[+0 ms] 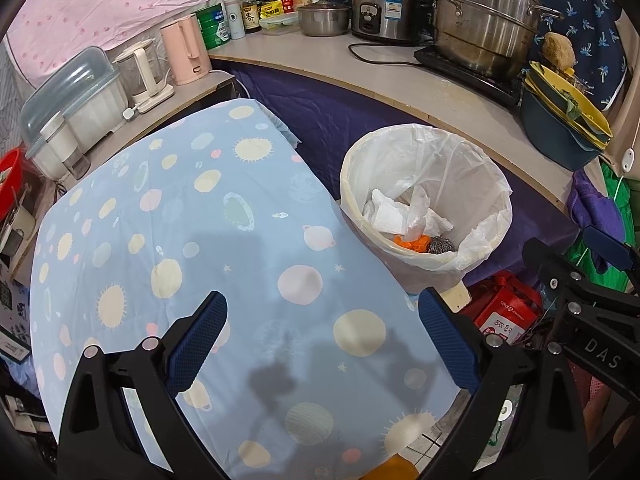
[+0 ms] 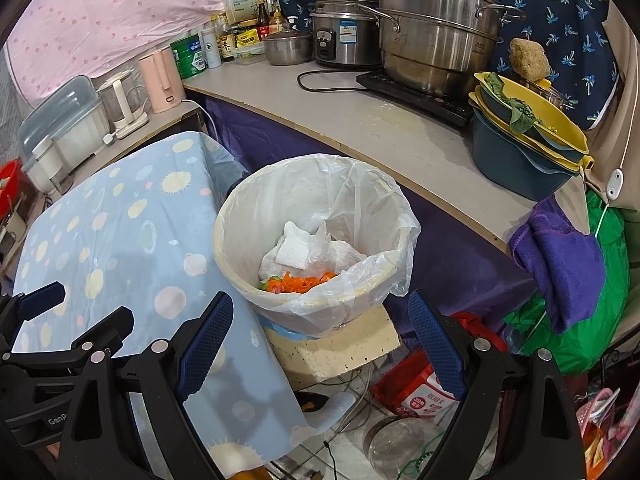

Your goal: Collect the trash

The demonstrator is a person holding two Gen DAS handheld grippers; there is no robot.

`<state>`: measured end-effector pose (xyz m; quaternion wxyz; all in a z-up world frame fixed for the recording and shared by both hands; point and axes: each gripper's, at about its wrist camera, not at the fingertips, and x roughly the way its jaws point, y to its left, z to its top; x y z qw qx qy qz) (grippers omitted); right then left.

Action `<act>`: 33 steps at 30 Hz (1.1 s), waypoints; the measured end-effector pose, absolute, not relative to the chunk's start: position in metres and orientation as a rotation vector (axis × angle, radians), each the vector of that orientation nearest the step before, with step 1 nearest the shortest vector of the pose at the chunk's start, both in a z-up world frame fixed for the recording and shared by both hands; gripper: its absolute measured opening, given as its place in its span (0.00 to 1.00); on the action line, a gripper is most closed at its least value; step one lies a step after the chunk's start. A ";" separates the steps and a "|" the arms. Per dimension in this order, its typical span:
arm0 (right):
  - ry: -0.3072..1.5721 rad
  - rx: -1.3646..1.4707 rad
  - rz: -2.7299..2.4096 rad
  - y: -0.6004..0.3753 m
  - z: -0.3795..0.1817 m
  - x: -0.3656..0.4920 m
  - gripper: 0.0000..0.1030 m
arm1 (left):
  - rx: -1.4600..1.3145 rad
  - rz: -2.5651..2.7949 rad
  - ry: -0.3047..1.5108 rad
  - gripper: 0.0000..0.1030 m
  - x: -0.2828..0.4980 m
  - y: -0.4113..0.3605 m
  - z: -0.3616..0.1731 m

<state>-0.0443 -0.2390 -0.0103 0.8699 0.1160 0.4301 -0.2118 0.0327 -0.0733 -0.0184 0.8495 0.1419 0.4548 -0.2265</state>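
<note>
Trash (image 2: pixel 304 256) sits in the lined bin (image 2: pixel 240 268), just beside the table (image 1: pixel 168 216): tissue, orange scraps, a scrubber. Both grippers empty, jaws wide; left gripper (image 1: pixel 322 344) over the bare cloth, right gripper (image 2: pixel 320 348) near the bin's front rim. Looks like the collect step is done or nearly, nothing left on top. Next prob. scan for more. Room: table edge abuts bin, counter (image 2: pixel 360 120) close behind, floor clutter below; open space mostly above.
</note>
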 end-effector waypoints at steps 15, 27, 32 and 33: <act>0.903 0.246 -0.442 -0.245 -0.013 -0.044 0.83 | 0.311 -0.456 0.967 0.89 0.033 -0.075 -0.021; 0.902 0.247 -0.442 -0.245 -0.013 -0.044 0.83 | 0.312 -0.459 0.967 0.89 0.032 -0.076 -0.020; 0.903 0.248 -0.442 -0.246 -0.013 -0.044 0.83 | 0.312 -0.459 0.968 0.89 0.032 -0.075 -0.021; 0.902 0.248 -0.442 -0.246 -0.013 -0.044 0.83 | 0.313 -0.459 0.968 0.89 0.032 -0.074 -0.021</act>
